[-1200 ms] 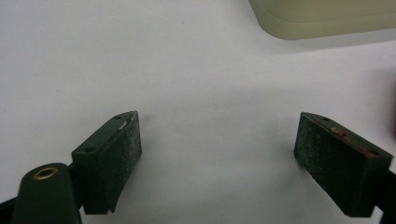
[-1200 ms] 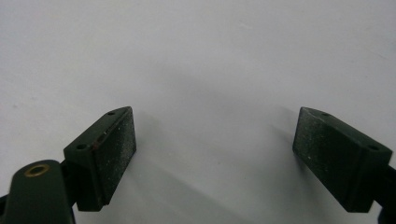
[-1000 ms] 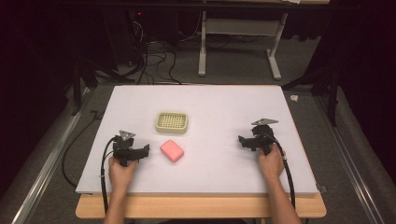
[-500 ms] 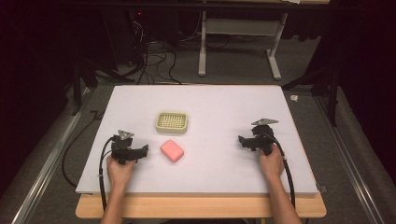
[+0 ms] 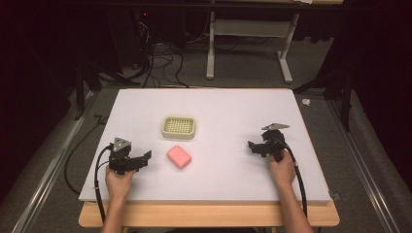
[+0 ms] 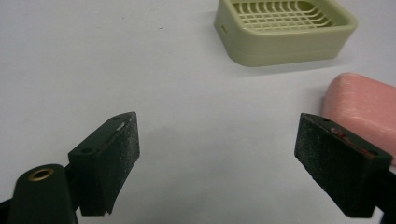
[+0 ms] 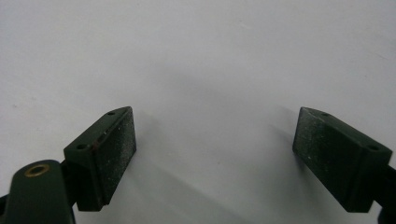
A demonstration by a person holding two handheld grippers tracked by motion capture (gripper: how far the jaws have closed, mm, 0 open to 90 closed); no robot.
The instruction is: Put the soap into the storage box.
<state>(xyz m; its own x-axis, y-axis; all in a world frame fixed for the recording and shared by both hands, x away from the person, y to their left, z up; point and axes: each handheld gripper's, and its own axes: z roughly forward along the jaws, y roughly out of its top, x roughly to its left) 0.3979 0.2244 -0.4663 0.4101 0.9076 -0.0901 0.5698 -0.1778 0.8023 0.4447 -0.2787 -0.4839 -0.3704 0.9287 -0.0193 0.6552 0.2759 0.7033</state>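
A pink soap bar (image 5: 179, 156) lies near the middle of the white table top (image 5: 228, 111); in the left gripper view the same soap bar (image 6: 362, 107) sits just beyond my right-hand jaw. Behind it stands a pale green slotted soap dish (image 5: 179, 127), seen up close as the soap dish (image 6: 285, 28). My left gripper (image 5: 143, 159) rests on the table left of the soap, open, with nothing between its jaws (image 6: 215, 161). At the table's right, my right gripper (image 5: 252, 147) is also open over bare surface (image 7: 215, 158).
The table's wooden front edge (image 5: 209, 216) runs below the hands. Cables (image 5: 160, 58) and a grey desk frame (image 5: 248, 43) lie on the floor beyond the far edge. A metal rail (image 5: 46, 179) runs along the left side.
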